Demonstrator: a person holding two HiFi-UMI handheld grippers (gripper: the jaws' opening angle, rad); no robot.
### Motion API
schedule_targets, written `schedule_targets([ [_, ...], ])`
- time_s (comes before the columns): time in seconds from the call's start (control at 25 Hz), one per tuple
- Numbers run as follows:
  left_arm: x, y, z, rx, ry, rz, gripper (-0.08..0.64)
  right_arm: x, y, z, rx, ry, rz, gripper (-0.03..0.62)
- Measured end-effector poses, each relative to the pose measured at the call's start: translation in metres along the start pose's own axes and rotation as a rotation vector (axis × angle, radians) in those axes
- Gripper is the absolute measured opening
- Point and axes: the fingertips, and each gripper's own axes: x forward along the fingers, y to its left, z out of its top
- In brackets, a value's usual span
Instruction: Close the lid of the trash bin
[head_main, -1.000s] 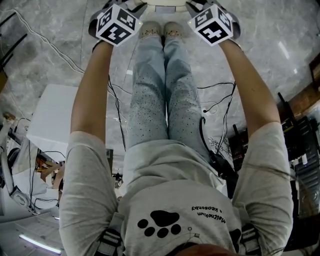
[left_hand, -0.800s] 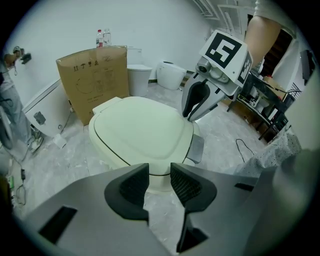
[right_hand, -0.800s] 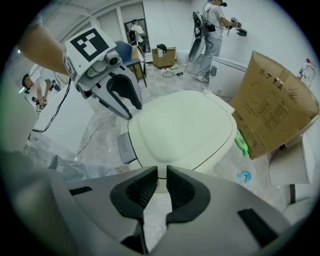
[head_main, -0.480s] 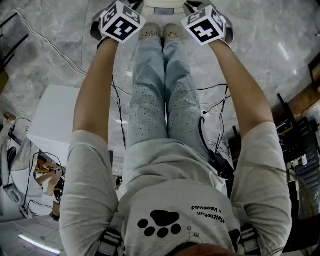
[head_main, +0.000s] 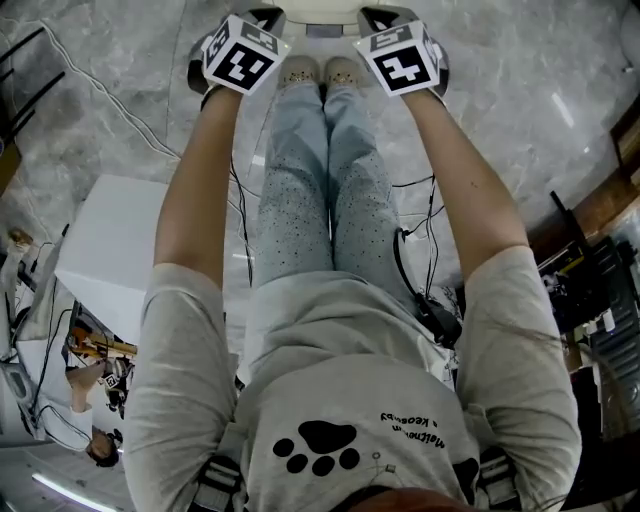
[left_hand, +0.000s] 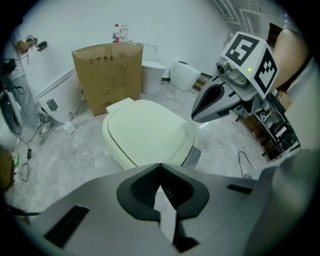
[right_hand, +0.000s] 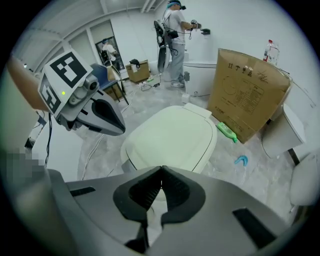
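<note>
The trash bin stands on the marble floor with its pale cream lid (left_hand: 147, 132) lying flat and closed; the lid (right_hand: 172, 140) also fills the middle of the right gripper view. A grey pedal (left_hand: 191, 157) sticks out at its near side. In the head view only the bin's rim (head_main: 320, 10) shows, past the person's shoes. My left gripper (left_hand: 160, 165) hangs above the near edge of the bin, shut with nothing between its pads. My right gripper (right_hand: 161, 169) hovers beside it, also shut and empty. Neither touches the lid.
A brown cardboard box (left_hand: 107, 75) stands behind the bin, with white bins (left_hand: 152, 75) beyond it. A green bottle (right_hand: 226, 131) and a blue object (right_hand: 241, 160) lie on the floor. A person (right_hand: 175, 30) works at the far wall. Cables (head_main: 430, 215) and a white box (head_main: 110, 250) flank the legs.
Both marker cubes have drawn a little closer together and rolled, and the hands sit slightly higher in the head view.
</note>
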Motion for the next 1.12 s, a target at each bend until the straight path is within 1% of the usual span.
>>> schedule_targets([
  [0.12,-0.018,-0.001,0.009,-0.032,-0.028,0.006,0.020,-0.017,0.005,0.010,0.056,-0.031,-0.005,0.032],
  [0.24,-0.037,-0.010,0.017,-0.083,-0.054,0.017,0.020,-0.042,0.009,0.015,0.104,-0.059,-0.021,0.032],
  [0.44,-0.077,-0.030,0.033,-0.172,-0.109,0.061,0.020,-0.089,0.018,0.025,0.152,-0.106,-0.046,0.032],
  [0.6,-0.108,-0.045,0.054,-0.225,-0.165,0.091,0.020,-0.127,0.021,0.039,0.187,-0.154,-0.071,0.032],
  [0.8,-0.161,-0.058,0.082,-0.265,-0.234,0.147,0.020,-0.188,0.025,0.056,0.244,-0.235,-0.116,0.032],
  [0.96,-0.213,-0.072,0.110,-0.292,-0.296,0.184,0.020,-0.242,0.030,0.069,0.261,-0.302,-0.154,0.032],
  [1.12,-0.256,-0.088,0.136,-0.292,-0.360,0.213,0.020,-0.291,0.030,0.091,0.266,-0.385,-0.188,0.032],
])
